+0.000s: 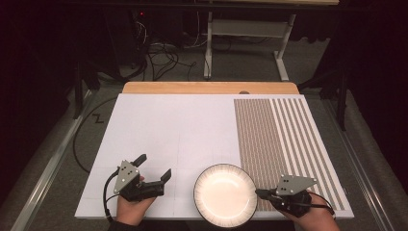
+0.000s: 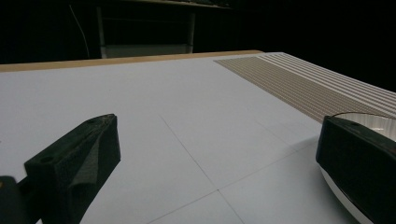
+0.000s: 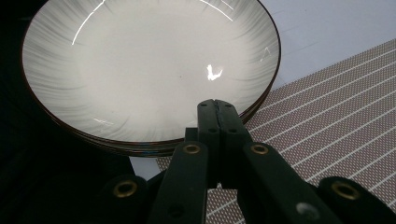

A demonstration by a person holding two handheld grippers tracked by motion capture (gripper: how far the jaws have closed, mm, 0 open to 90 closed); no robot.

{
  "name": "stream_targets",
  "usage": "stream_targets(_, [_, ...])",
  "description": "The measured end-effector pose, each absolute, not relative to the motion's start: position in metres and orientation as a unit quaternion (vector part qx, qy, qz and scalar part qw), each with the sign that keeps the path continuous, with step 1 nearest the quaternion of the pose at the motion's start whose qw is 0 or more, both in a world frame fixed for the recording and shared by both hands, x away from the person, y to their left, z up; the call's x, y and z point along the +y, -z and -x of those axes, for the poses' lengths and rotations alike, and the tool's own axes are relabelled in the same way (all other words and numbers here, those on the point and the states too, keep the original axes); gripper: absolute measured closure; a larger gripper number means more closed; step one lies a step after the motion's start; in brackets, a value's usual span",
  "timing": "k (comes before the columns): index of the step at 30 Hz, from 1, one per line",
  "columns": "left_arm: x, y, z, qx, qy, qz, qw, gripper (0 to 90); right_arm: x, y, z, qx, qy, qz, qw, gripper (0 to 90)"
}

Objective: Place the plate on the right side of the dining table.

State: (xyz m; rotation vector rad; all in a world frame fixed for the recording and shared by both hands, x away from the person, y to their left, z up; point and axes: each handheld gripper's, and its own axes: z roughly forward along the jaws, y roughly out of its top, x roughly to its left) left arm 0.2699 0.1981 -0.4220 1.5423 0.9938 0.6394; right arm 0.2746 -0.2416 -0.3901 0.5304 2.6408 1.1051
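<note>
Plates [image 1: 225,194] sit stacked at the near table [image 1: 173,125] edge, maybe two. Right gripper [image 1: 258,193] is closed tight, tips over the rim. Left gripper [image 1: 154,167] is wide open, just beside them.

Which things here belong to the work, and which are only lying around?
Work:
- plate, or a stack of plates, by the rims in the right gripper view
- right gripper, shut, at the plate's rim
- left gripper, open

Lying around:
- striped mat
- cables on the floor
</note>
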Motion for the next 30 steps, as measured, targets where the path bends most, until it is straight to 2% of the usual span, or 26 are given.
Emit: stream_targets(30, [0.1977,0.4216,-0.2701,0.42,-0.272,-0.656,0.564,0.6,-0.236,0.3879,-0.2738,0.904,-0.364,-0.182,0.126,90.0])
